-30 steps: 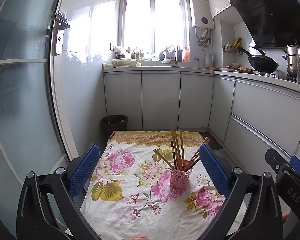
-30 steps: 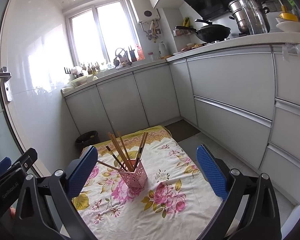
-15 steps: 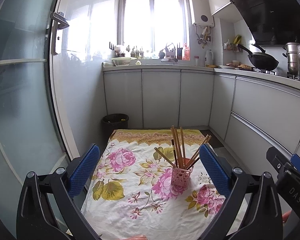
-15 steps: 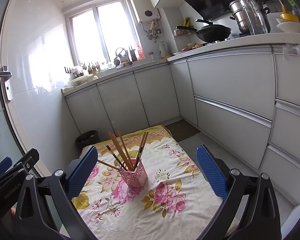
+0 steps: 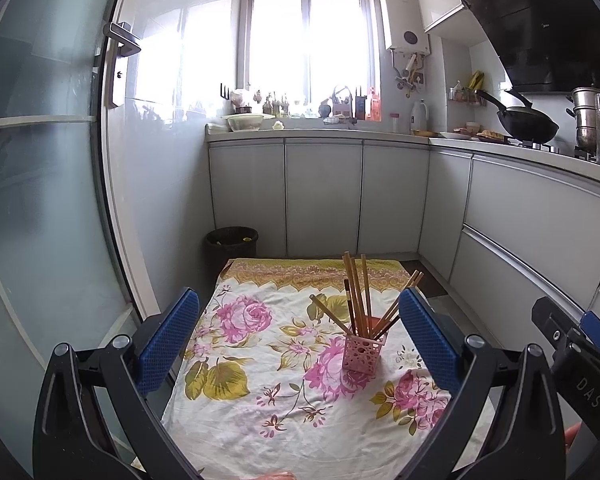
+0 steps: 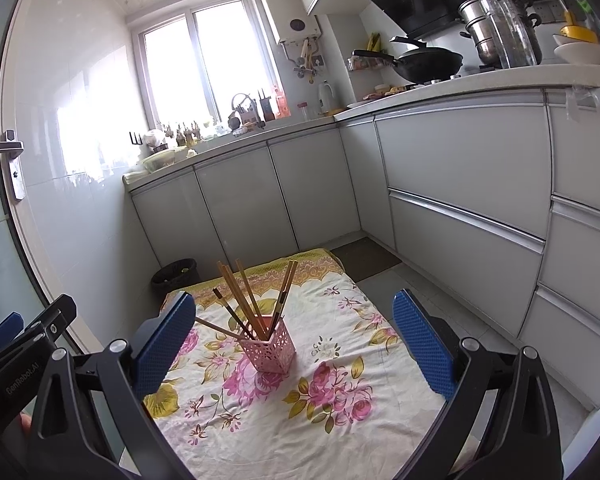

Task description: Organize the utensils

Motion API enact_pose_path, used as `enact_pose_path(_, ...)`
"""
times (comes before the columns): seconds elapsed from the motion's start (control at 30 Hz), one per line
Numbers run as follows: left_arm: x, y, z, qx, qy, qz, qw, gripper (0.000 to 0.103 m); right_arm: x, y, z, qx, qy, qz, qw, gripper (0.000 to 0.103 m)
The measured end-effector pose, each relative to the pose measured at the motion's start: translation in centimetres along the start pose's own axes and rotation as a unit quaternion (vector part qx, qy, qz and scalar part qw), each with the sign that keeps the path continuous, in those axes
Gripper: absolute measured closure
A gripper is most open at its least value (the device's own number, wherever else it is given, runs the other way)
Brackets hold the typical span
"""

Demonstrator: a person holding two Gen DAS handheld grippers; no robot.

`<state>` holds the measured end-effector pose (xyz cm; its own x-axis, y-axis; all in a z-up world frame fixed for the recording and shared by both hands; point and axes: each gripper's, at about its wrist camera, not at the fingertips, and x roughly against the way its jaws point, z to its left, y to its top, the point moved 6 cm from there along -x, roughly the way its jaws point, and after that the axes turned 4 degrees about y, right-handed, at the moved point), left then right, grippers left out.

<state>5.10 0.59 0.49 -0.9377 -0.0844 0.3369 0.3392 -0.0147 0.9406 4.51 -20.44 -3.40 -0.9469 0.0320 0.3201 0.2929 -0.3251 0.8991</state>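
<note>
A: Counting from my station: one pink holder (image 5: 363, 354), upright on the floral cloth (image 5: 260, 412), with one bundle of chopsticks (image 5: 356, 292) standing in it. I make it about eight sticks; where they cross near the rim I cannot separate them exactly.

B: Materials and shapes?

A: The holder is a square-sided plastic cup with perforated lattice walls. Most sticks are light wood, thin and straight, fanned outward; at least one is dark. The cloth is thin fabric, creased, printed with pink roses and olive leaves, with a yellow border at the far end.

B: State of both grippers?

A: I hold the left gripper (image 5: 299, 334) with its jaws spread wide, nothing between them. The right gripper (image 6: 294, 344) is the same: jaws wide apart, empty. The pads (image 6: 422, 346) are blue and dimpled, on black arms. Both hover short of the holder, not touching it.

B: Edges and room for moving?

A: In the left wrist view the holder stands right of the cloth's centre, close to the right pad. In the right wrist view it stands left of centre. The cloth around it carries nothing else. A glass door (image 5: 40, 200) borders the cloth's left side, grey cabinets (image 6: 460, 200) run along the right, and a dark bin (image 5: 231, 242) sits beyond the far left corner.
</note>
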Motion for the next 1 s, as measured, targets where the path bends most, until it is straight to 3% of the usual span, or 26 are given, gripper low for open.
enact_pose_path(0.43,0.0,0.1,0.2,0.000,0.005,0.000,1.0000,0.007,0.1,0.0,0.1,-0.001,0.002,0.001,1.000,0.007)
enact_pose_path(0.6,0.3,0.4,0.1,-0.003,0.006,-0.018,0.9998,0.008,0.1,0.0,0.0,-0.001,0.001,0.002,1.000,0.007)
enact_pose_path(0.63,0.4,0.4,0.1,0.000,0.003,-0.022,0.9998,0.017,0.1,0.0,0.0,-0.001,0.001,0.001,1.000,0.007)
enact_pose_path(0.67,0.5,0.5,0.2,0.006,-0.006,-0.025,0.9996,0.032,0.1,0.0,0.0,-0.001,0.001,0.001,1.000,0.007)
enact_pose_path(0.73,0.4,0.8,0.6,0.025,-0.031,-0.026,0.9989,0.049,0.1,0.0,0.0,-0.001,0.001,0.001,1.000,0.007)
enact_pose_path(0.83,0.7,1.0,1.1,0.037,-0.018,-0.038,0.9985,0.008,0.1,0.0,0.0,-0.002,0.002,0.000,1.000,0.007)
enact_pose_path(1.0,0.9,1.1,1.3,0.034,-0.007,-0.035,0.9988,0.007,0.1,0.0,0.0,-0.003,0.003,0.001,1.000,0.007)
